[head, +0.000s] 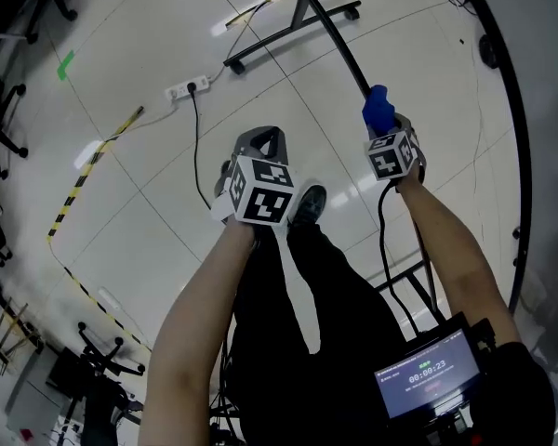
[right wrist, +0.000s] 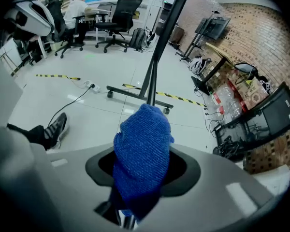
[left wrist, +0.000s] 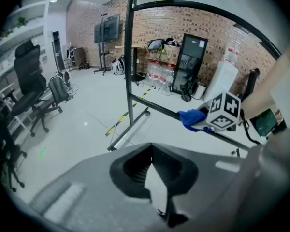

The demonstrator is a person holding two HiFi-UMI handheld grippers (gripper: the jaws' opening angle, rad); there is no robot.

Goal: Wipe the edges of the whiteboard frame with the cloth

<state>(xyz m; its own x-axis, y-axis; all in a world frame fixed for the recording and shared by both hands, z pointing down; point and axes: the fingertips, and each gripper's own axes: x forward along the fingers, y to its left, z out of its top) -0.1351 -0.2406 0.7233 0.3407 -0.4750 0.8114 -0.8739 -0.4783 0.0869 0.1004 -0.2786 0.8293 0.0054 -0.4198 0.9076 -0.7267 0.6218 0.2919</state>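
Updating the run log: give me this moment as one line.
right tool: shut on blue cloth | blue cloth: against whiteboard frame | left tool: shut, empty, clear of frame

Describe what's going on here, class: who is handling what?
A person holds a claw in each hand. The right claw grips a blue cloth and holds it against the black edge of the whiteboard frame, placed to wipe along it. The left claw is shut and empty, held beside it over the floor.
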